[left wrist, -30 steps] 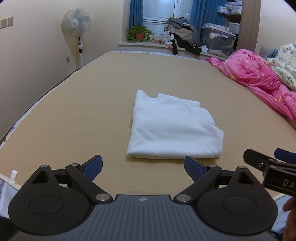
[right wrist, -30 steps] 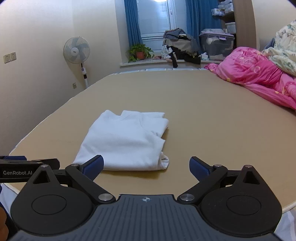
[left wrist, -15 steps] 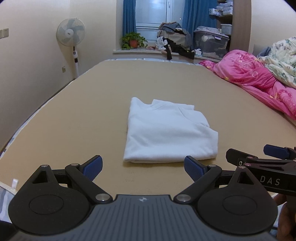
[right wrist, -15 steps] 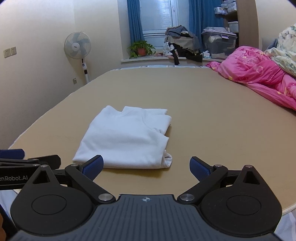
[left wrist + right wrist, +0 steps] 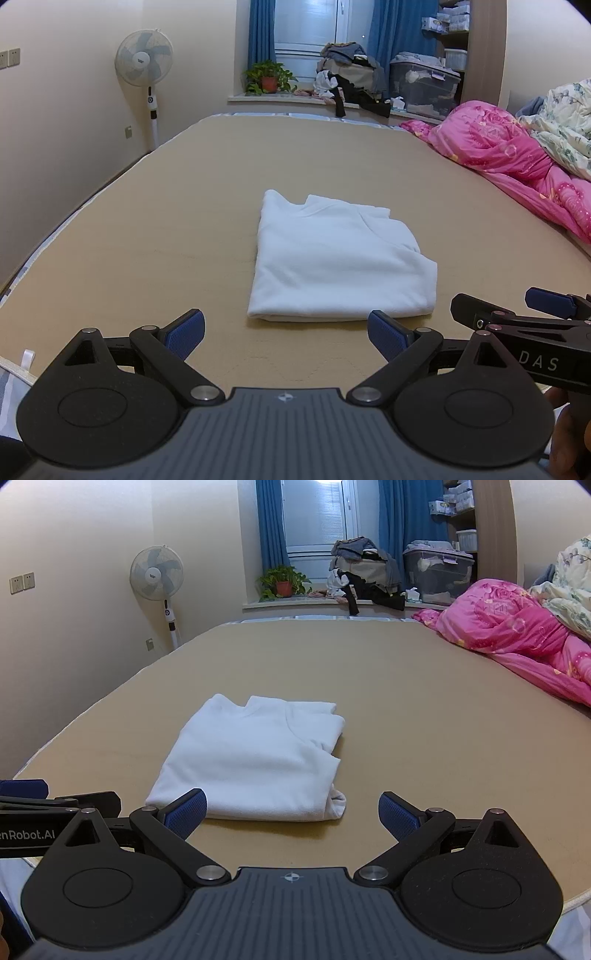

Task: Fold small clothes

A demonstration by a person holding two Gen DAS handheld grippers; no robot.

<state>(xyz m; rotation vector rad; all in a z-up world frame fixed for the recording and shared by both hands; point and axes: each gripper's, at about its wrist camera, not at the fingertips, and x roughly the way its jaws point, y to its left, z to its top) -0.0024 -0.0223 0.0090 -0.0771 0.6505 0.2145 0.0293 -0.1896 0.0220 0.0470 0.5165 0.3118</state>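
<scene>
A white garment (image 5: 340,258) lies folded into a flat rectangle on the tan bed surface (image 5: 147,229); it also shows in the right wrist view (image 5: 255,757). My left gripper (image 5: 286,332) is open and empty, held just short of the garment's near edge. My right gripper (image 5: 291,812) is open and empty, also just short of the near edge, slightly right of the garment. The right gripper's side shows at the right of the left wrist view (image 5: 517,325), and the left gripper's side shows at the left of the right wrist view (image 5: 55,812).
A pink quilt (image 5: 517,162) and a floral quilt (image 5: 561,122) lie along the bed's right side. A standing fan (image 5: 144,70) is by the left wall. A potted plant (image 5: 269,77), piled clothes (image 5: 351,74) and a storage box (image 5: 424,85) sit on the window sill.
Both grippers have drawn back a little and tilted up, so the garment sits slightly lower and farther in view. The garment itself has not moved.
</scene>
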